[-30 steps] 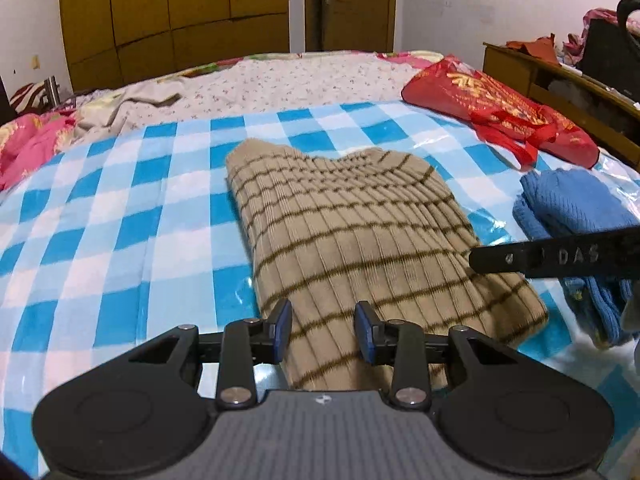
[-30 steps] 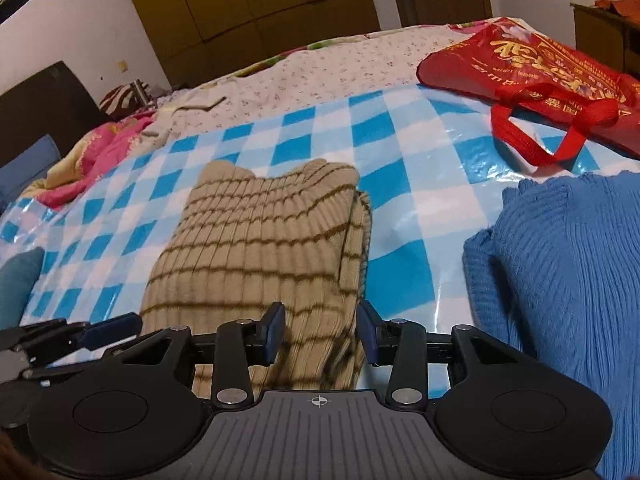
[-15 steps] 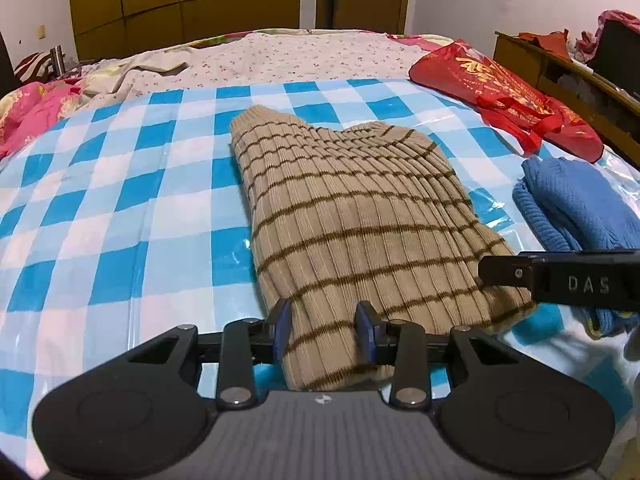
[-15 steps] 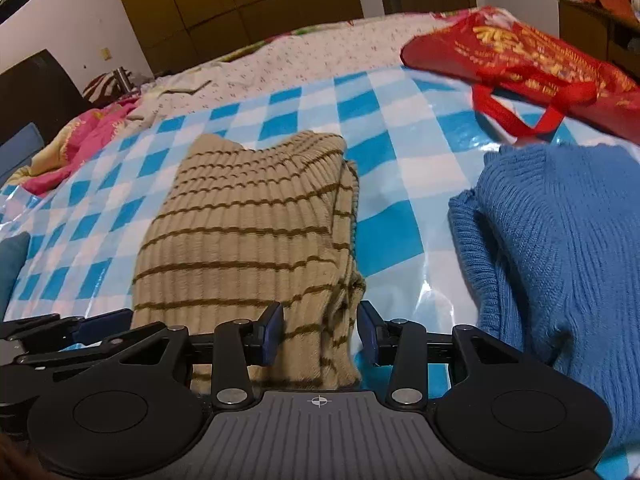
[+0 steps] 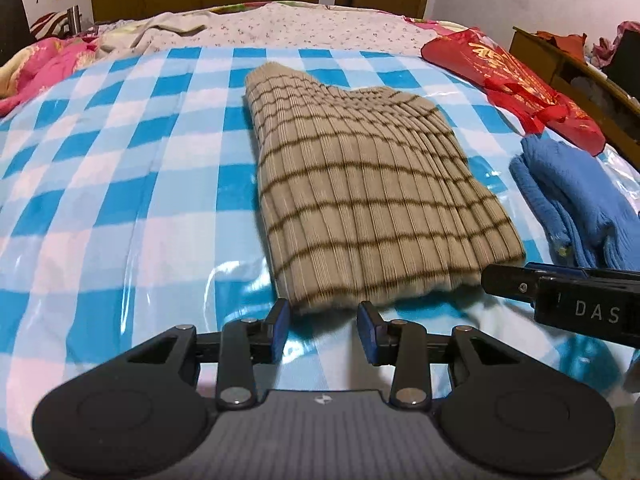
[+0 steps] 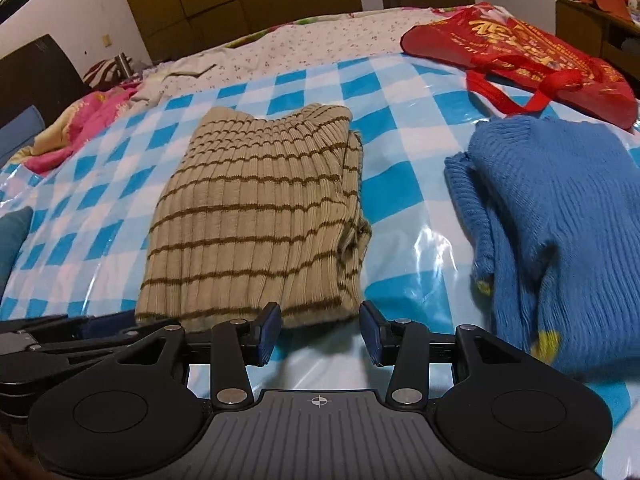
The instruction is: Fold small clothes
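A beige sweater with thin brown stripes (image 5: 368, 200) (image 6: 256, 220) lies folded flat on the blue-and-white checked sheet (image 5: 120, 200). My left gripper (image 5: 324, 332) sits just short of the sweater's near hem, open, with only sheet between its fingers. My right gripper (image 6: 320, 334) hovers at the hem's right corner. Its jaws are opening and hold nothing. One of its fingers (image 5: 560, 300) reaches into the left wrist view from the right.
A blue knit sweater (image 6: 560, 200) (image 5: 572, 192) lies crumpled to the right of the beige one. A red bag (image 6: 520, 52) lies beyond it. Floral bedding and pink cloth (image 5: 52, 64) cover the far and left side. A wooden cabinet (image 5: 560, 56) stands at the right.
Both grippers have drawn back toward the near edge, so the sweater's hem now lies just beyond their fingertips instead of between them. The right jaws have spread slightly.
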